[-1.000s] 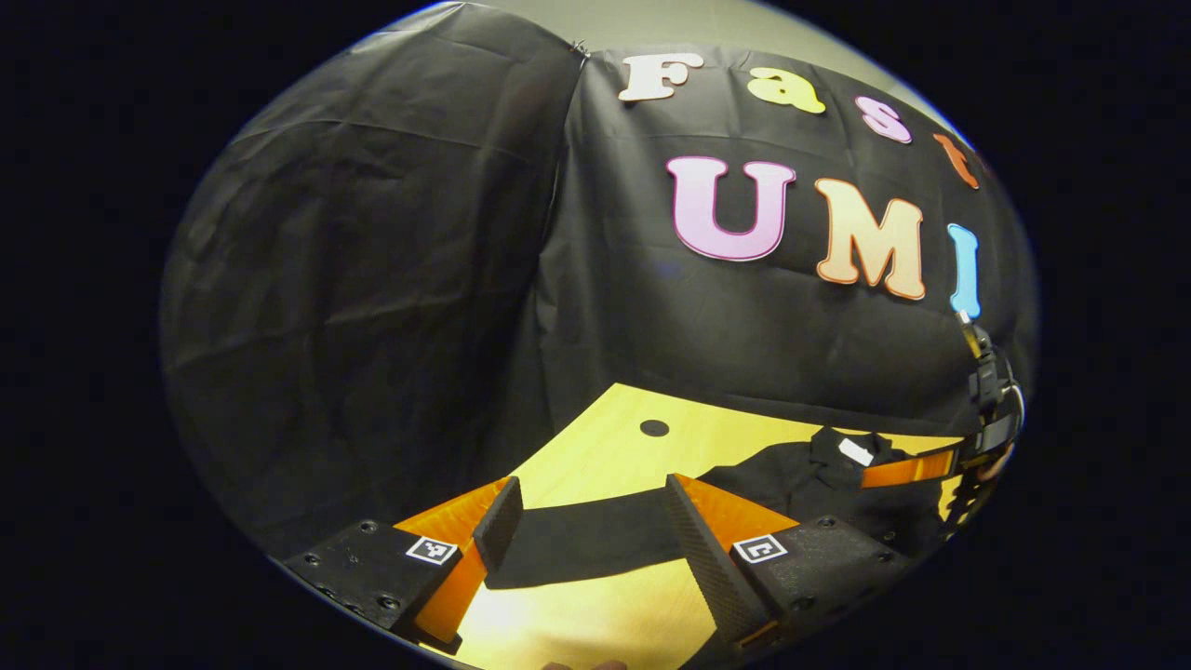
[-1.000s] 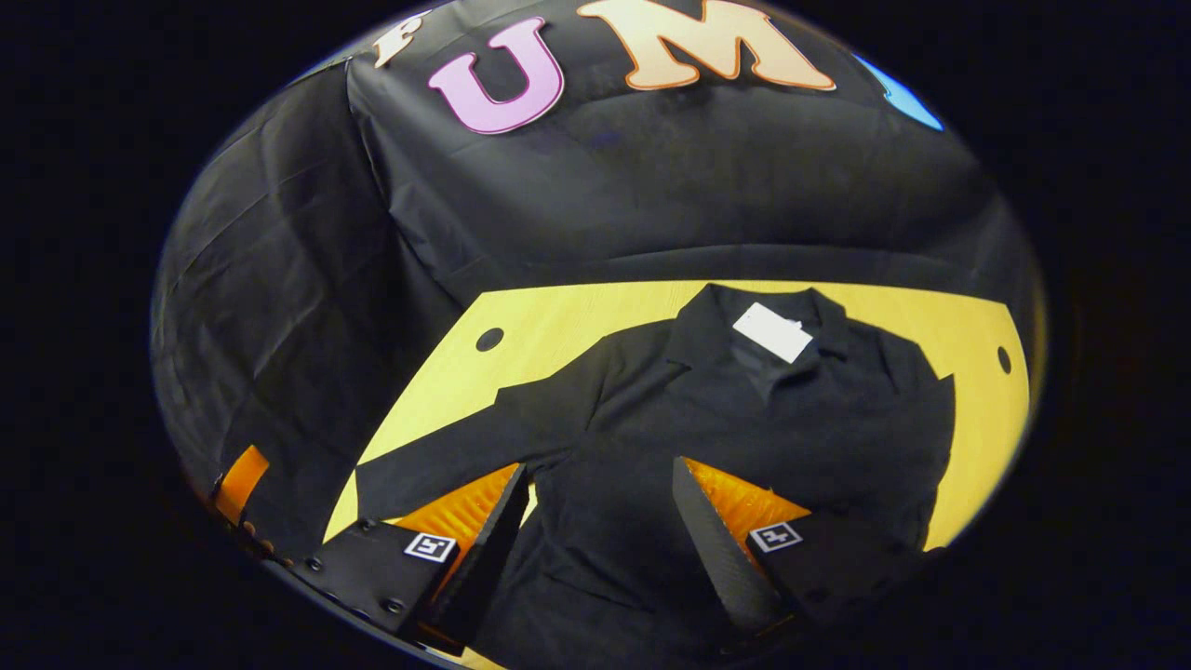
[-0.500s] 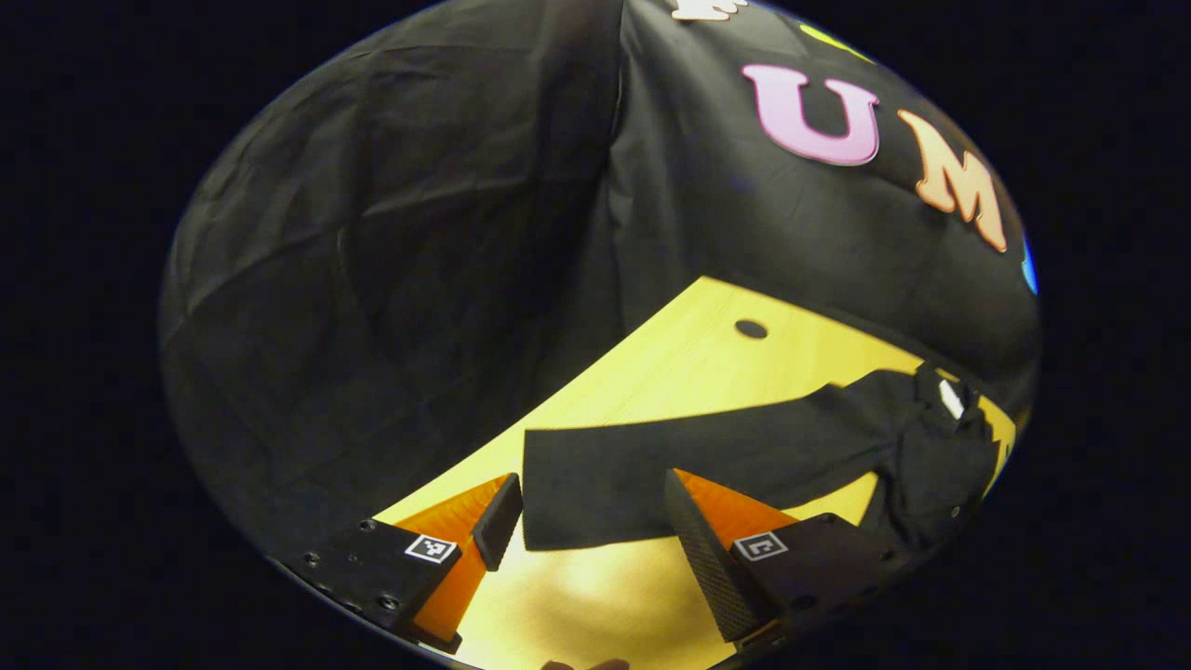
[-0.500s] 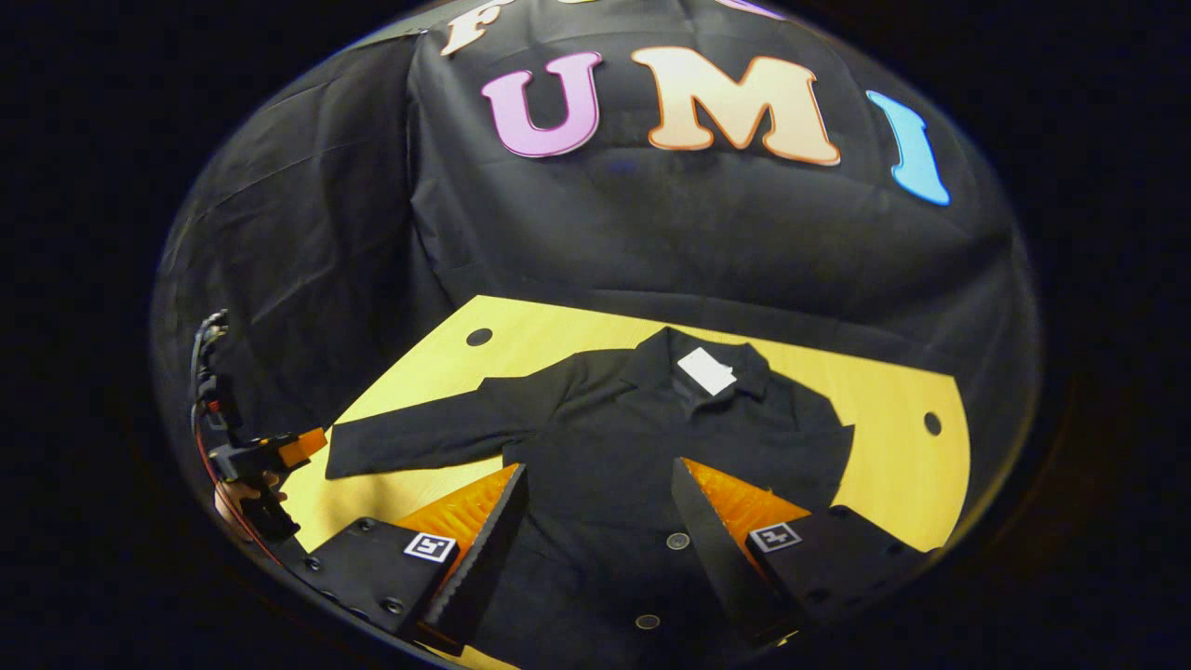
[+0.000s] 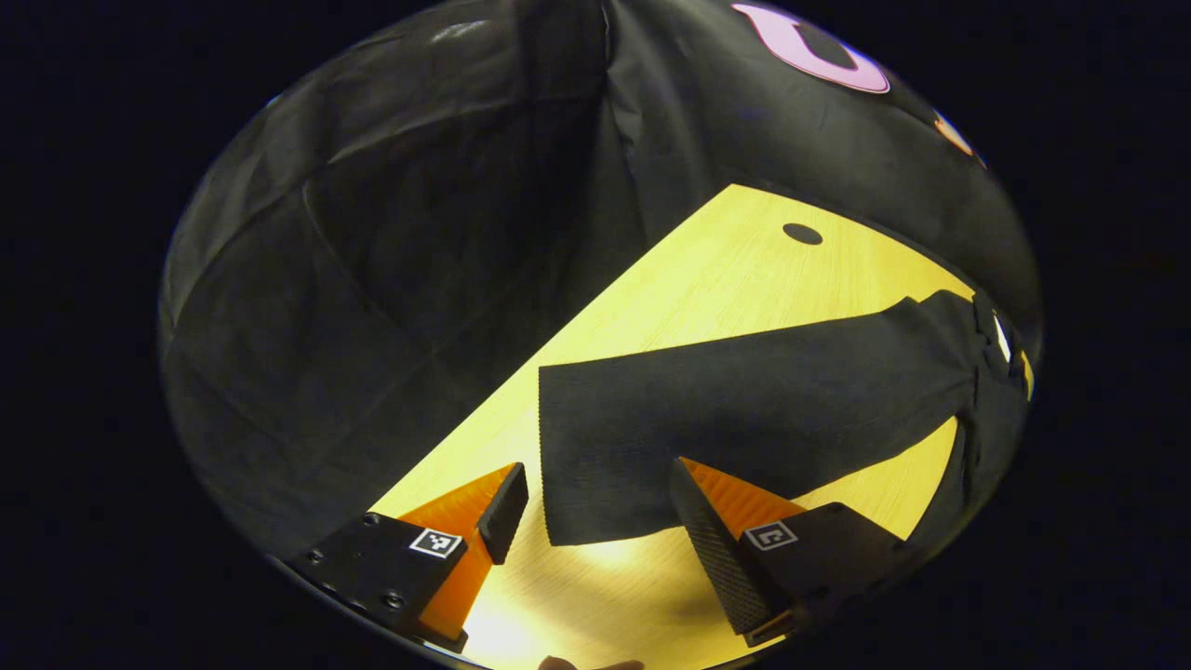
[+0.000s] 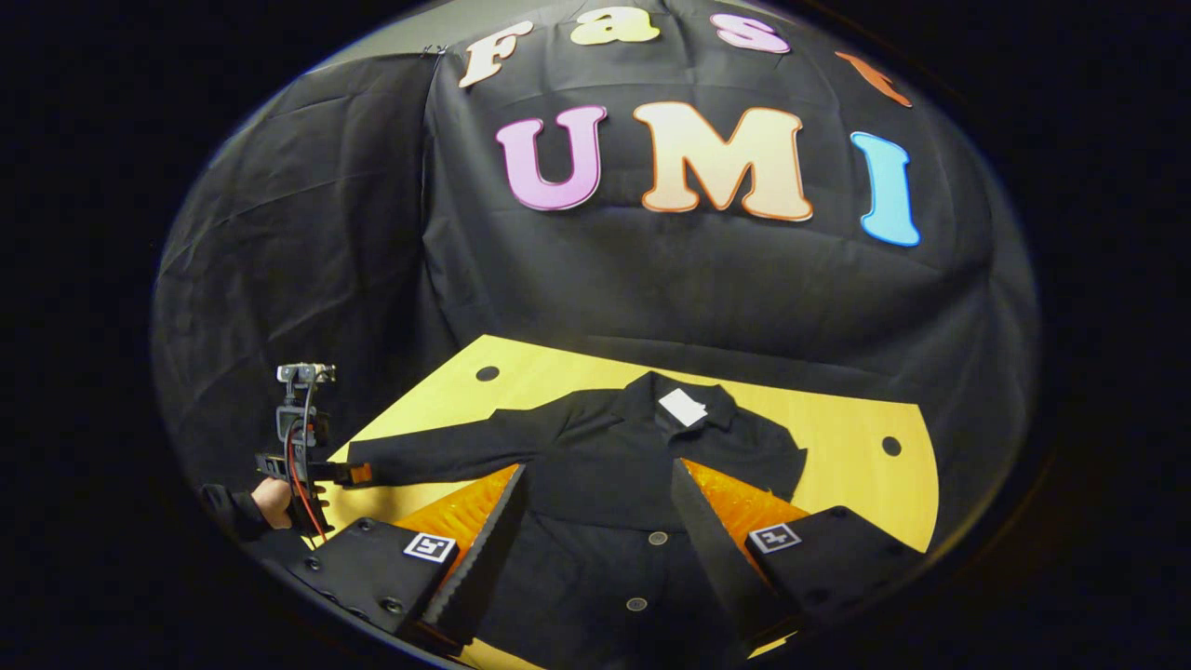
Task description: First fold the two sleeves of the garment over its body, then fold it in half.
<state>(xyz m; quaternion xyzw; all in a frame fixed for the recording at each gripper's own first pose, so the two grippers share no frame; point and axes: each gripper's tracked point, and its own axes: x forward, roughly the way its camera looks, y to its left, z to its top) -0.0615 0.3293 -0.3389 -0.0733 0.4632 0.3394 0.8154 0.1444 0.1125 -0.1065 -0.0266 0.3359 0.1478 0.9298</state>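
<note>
I see the black garment (image 6: 642, 465) lying flat on the yellow wooden desk (image 6: 837, 409), collar toward the far cloth wall, with a white tag (image 6: 682, 407) at the neck and buttons down the front. One long sleeve (image 5: 744, 409) is stretched out sideways over the desk; in the left gripper view its cuff end lies between the two fingers of my left claw (image 5: 595, 507), which is spread wide and presses on nothing (I cannot tell if a finger touches the cloth). In the right gripper view I also see this left claw far off at the sleeve end, held by a hand (image 6: 274, 498) in a dark sleeve. My right claw (image 6: 595, 507) is wide apart too, above the lower front of the garment, and holds nothing. The other side of the garment looks already narrower, near a round hole (image 6: 891, 446) in the desk.
</note>
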